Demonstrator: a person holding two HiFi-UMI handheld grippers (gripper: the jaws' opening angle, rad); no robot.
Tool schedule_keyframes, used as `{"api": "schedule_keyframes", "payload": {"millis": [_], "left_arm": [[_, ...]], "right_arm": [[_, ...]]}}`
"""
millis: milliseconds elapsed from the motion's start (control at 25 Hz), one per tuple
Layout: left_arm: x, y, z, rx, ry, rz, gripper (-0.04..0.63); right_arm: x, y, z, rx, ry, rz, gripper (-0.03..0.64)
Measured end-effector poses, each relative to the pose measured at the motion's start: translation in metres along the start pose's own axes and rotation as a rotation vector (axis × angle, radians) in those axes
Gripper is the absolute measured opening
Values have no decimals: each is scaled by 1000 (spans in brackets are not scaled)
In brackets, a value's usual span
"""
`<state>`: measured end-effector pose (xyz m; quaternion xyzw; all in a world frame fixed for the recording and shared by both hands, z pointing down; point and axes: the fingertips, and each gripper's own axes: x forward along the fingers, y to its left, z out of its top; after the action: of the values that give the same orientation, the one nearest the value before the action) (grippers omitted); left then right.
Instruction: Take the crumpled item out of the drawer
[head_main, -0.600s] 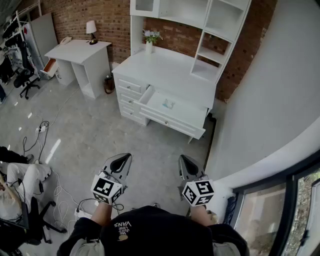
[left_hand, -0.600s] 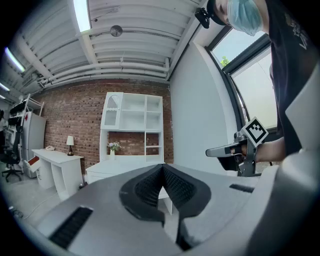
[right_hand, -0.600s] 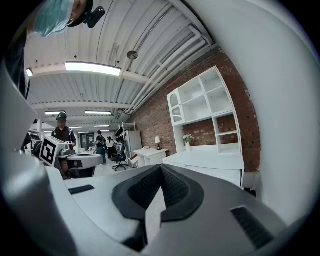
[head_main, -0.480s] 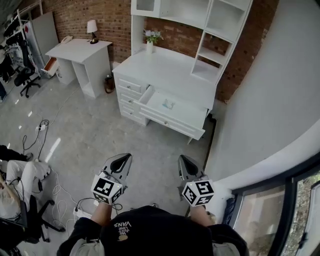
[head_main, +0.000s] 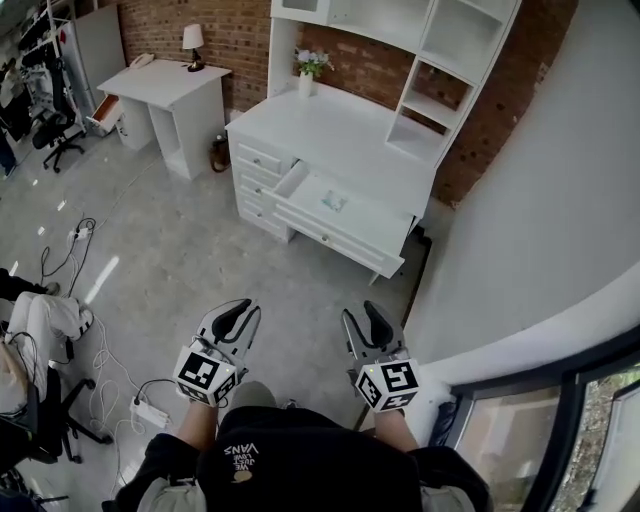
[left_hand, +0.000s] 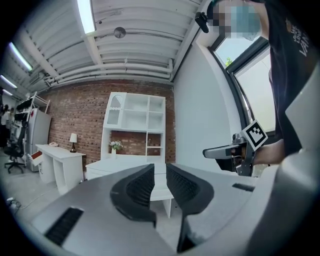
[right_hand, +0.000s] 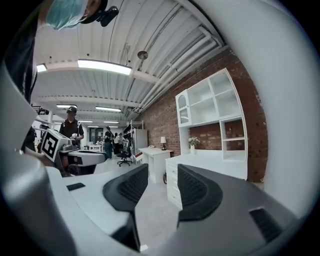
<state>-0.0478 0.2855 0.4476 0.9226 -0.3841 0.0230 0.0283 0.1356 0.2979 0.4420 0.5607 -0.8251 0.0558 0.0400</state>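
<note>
**Entry: approach stage, nothing yet taken.**

- Crumpled item (head_main: 334, 201): small, pale with a bluish tint. It lies on the floor of the open drawer (head_main: 336, 243), toward the middle and clear of the walls. Its material is too small to tell.
- Drawer: pulled well out from the white desk, under the counter (head_main: 330, 135). Its contents are open from above.
- Left gripper (head_main: 238, 312): held low in front of the person and pointing roughly level. Its jaws stand a narrow gap apart with nothing between them.
- Right gripper (head_main: 363, 318): beside the left. Its jaws are wide apart and empty.
- Position: both grippers are well apart from the desk, with bare floor between.

Step in hand, as judged: closing the distance to the drawer — no reach has begun.

Next move calls for: walking up to the desk and carrying one gripper over the drawer front. The right is likelier, its jaws already being wide. It would then tip nose-down into the drawer and set the jaws either side of the item before closing. The light, crushed item may slide or flatten, so a grip across its bulk would serve best.
</note>
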Motion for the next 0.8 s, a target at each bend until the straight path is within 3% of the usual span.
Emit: {"api": "schedule_keyframes", "payload": {"millis": [400, 800], "left_arm": [[38, 5, -16, -40, 39, -25, 118], [108, 94, -7, -29, 36, -72, 120]], "right_arm": [[19, -35, -11, 8, 22, -25, 172], [120, -68, 3, 0, 36, -89, 172]]}}
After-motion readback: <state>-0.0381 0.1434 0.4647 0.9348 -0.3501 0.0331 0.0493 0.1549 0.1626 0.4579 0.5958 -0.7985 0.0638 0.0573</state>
